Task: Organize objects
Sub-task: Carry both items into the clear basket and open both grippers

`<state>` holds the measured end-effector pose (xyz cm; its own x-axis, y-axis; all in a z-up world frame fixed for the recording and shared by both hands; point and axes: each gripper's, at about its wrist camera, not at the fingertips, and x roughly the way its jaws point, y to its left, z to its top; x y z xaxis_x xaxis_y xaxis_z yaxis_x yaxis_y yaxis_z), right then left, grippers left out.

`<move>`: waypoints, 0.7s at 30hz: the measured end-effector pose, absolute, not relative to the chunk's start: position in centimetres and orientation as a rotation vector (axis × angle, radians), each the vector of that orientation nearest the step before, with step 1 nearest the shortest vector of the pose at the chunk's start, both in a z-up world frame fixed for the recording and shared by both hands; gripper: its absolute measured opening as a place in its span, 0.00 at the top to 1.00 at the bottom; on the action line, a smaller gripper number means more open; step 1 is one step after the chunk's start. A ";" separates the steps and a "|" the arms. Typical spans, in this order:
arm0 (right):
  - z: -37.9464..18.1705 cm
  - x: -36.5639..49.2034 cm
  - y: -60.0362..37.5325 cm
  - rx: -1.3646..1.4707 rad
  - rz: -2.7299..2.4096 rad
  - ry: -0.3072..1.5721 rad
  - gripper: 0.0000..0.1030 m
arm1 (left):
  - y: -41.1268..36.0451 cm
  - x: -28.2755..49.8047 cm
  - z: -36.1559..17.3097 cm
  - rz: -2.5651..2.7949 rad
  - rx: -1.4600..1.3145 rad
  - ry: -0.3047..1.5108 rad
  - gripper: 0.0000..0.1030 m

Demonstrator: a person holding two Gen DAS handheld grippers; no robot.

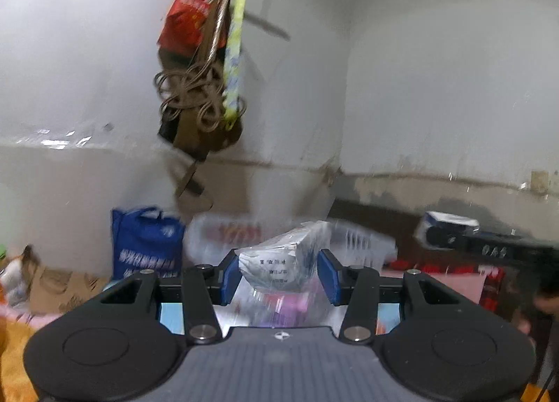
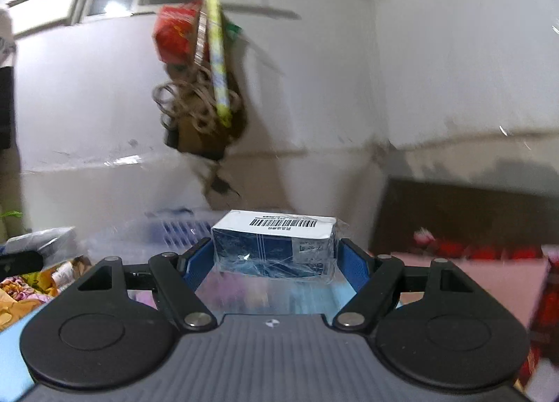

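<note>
Both hands were up off the bedding, each with its own parcel. The left gripper (image 1: 278, 271) was clamped on a white carton in clear plastic wrap (image 1: 279, 258), held tilted, one corner higher than the other, printed end toward the camera; the pads pressed its sides, so it looked pinched where it could be reached rather than squared up. The right gripper (image 2: 276, 257) stood wider because its load was wider: a blue box with a white barcode label on top (image 2: 276, 244), also film-wrapped, sat level between the blue pads, gripped across its short sides. Ahead of both lay a translucent plastic basket (image 1: 353, 237) against the wall, beside a blue shopping bag (image 1: 146, 244). I judged the basket the likely destination, and the slick film the thing most likely to let a box slip.
</note>
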<state>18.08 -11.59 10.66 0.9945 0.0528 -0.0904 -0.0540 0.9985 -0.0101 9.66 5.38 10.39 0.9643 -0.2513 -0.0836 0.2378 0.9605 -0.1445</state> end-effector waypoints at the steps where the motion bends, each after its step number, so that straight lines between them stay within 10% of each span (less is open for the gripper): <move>1: 11.4 19.2 -11.4 -0.018 0.077 0.083 0.23 | 5.2 11.0 11.4 -0.253 -0.142 0.108 0.50; 10: 13.6 29.5 -8.5 -0.122 0.230 0.144 0.22 | 3.8 23.6 14.9 -0.267 -0.178 0.252 0.48; 14: 12.8 31.2 -7.6 -0.161 0.202 0.161 0.00 | 4.0 27.1 13.5 -0.227 -0.192 0.371 0.30; 21: 10.7 24.9 -10.4 -0.065 0.237 0.163 0.00 | 5.7 18.4 12.0 -0.260 -0.150 0.274 0.25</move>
<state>24.93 -10.41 10.68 0.9589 0.2288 -0.1680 -0.2393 0.9699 -0.0444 18.37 5.69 11.98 0.9297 -0.2728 -0.2475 0.2322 0.9556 -0.1812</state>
